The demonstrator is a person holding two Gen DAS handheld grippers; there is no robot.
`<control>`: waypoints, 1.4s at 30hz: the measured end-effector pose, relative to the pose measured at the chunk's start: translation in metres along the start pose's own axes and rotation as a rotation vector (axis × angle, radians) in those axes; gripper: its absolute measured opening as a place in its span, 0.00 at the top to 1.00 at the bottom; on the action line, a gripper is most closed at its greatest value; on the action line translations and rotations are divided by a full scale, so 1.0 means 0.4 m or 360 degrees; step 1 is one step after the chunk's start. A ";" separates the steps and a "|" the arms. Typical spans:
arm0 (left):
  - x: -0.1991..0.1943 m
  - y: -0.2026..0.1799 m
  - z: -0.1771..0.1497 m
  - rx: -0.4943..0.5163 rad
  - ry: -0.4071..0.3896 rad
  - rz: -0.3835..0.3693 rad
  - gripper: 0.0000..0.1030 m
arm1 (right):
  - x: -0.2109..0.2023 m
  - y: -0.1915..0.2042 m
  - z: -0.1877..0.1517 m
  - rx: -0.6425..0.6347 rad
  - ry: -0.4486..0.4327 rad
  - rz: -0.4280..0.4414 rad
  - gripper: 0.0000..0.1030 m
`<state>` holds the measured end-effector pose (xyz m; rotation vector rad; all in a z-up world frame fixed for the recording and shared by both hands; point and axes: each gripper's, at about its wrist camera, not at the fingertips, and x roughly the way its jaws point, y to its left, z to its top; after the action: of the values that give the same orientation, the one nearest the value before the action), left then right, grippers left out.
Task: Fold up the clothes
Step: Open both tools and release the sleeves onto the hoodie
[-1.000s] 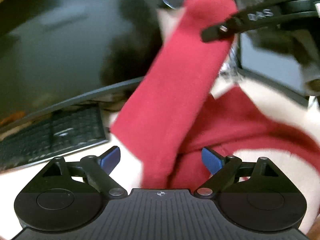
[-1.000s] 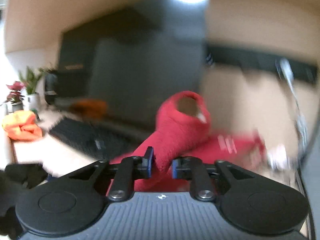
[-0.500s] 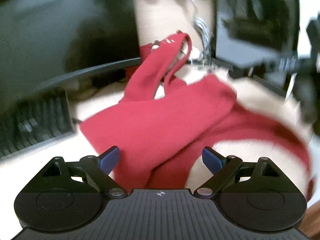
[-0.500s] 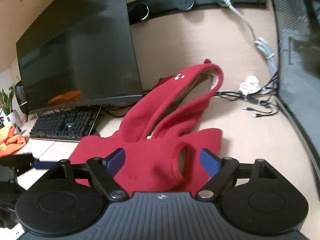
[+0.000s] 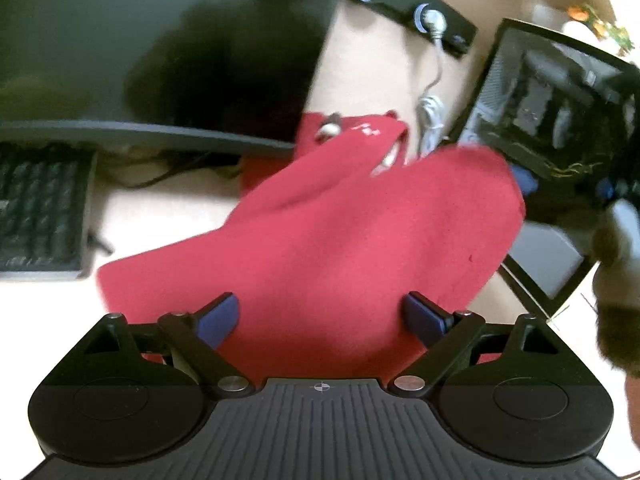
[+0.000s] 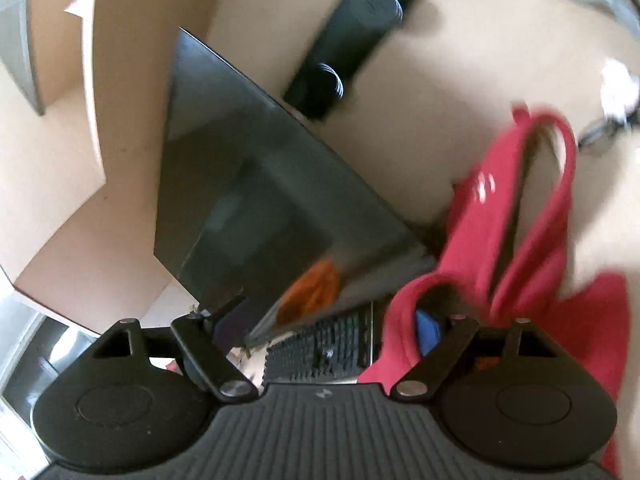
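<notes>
Red hoodie [image 5: 344, 240] heaped on the surface [image 5: 168, 216], left tongs [image 5: 320, 316] spread wide above it, right tongs [image 6: 320, 328] agape, empty, keyboard [image 5: 36, 208] at 9 o'clock.

Monitor [image 5: 160, 48] and keyboard [image 5: 40, 208] wall off bench [image 5: 160, 216] left; computer case [image 5: 560, 120] blocks right. Red hoodie [image 5: 340, 240] fills gap between. Cables [image 5: 430, 116] behind.

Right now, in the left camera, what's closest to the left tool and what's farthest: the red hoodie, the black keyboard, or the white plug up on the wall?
1. Red fleece hoodie: between the open left tool fingers.
2. Black keyboard: far left on the desk.
3. White plug: high on the back wall's black strip.
</notes>
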<state>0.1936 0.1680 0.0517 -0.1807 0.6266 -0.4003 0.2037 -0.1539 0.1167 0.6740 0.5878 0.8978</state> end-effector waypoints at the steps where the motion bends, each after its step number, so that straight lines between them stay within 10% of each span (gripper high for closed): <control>1: 0.007 -0.008 0.000 0.0027 0.0013 -0.0001 0.09 | -0.011 0.003 0.004 -0.0052 -0.0003 -0.0065 0.19; 9: -0.030 -0.024 -0.060 0.0157 0.0123 0.0110 0.08 | -0.067 -0.082 -0.146 -0.0631 0.0246 -0.1072 0.17; 15: -0.139 -0.036 -0.116 0.0180 0.0059 0.0157 0.06 | -0.141 -0.012 -0.278 -0.0944 0.0325 -0.1055 0.00; 23: -0.022 -0.068 -0.185 0.0272 0.0051 0.0290 0.01 | -0.046 -0.051 -0.338 -0.0662 0.0250 -0.0933 0.00; 28: 0.033 -0.087 -0.165 0.0381 0.0099 0.0297 0.00 | -0.044 -0.119 -0.277 -0.0444 0.0227 -0.0913 0.00; 42: 0.249 -0.069 -0.031 0.0429 0.0102 0.0305 0.00 | 0.075 -0.223 -0.107 -0.0648 0.0199 -0.1248 0.00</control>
<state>0.2511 0.1010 -0.0036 0.1493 0.6402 -0.3022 0.2331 -0.1566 0.0178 -0.0083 0.6823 0.2990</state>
